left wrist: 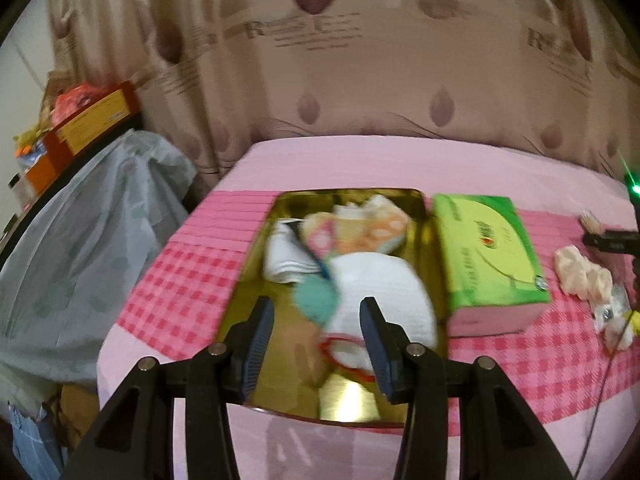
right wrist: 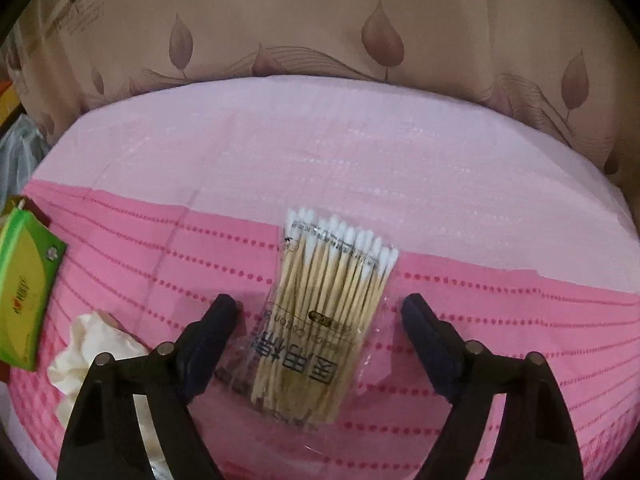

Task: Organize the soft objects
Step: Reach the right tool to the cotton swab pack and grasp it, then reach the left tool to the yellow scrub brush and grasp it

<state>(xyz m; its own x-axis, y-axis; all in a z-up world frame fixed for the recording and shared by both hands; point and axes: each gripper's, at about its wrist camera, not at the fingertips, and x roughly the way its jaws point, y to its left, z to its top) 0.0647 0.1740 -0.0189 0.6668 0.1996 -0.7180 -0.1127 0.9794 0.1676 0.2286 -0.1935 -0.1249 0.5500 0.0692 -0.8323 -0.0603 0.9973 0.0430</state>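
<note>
Cloth (left wrist: 208, 276) in pink, checked near the front and plain at the far side, covers the table, and a beige curtain (left wrist: 360, 60) with leaf shapes hangs behind it. On the cloth lies a gold tin (left wrist: 430, 248), open at the top, and soft things are inside it: a folded white towel (left wrist: 286, 258) at the far left, a patterned cloth (left wrist: 368, 228) at the far side, a teal pom-pom (left wrist: 316, 296) in the middle, and a white padded piece (left wrist: 384, 296) with a red ring (left wrist: 344, 354) under its near edge. The picture is blurred there, so I cannot tell more about these things. The left gripper (left wrist: 316, 344) hangs over the near half of the tin, its jaws wide apart, with nothing between them. Just right of the tin, touching its wall, stands a green tissue box (left wrist: 490, 256). Further right lies a crumpled cream glove (left wrist: 584, 276). The right gripper (right wrist: 318, 320) is low over the cloth on the right part of the table, released, its jaws spread to both sides of a clear bag of swabs (right wrist: 324, 320). The bag lies flat, white tips to the far side, and neither pad (right wrist: 208, 344) clearly touches it. At the left a grey sheet (left wrist: 80, 240) covers some furniture, and an orange box (left wrist: 88, 128) sits above it.
</note>
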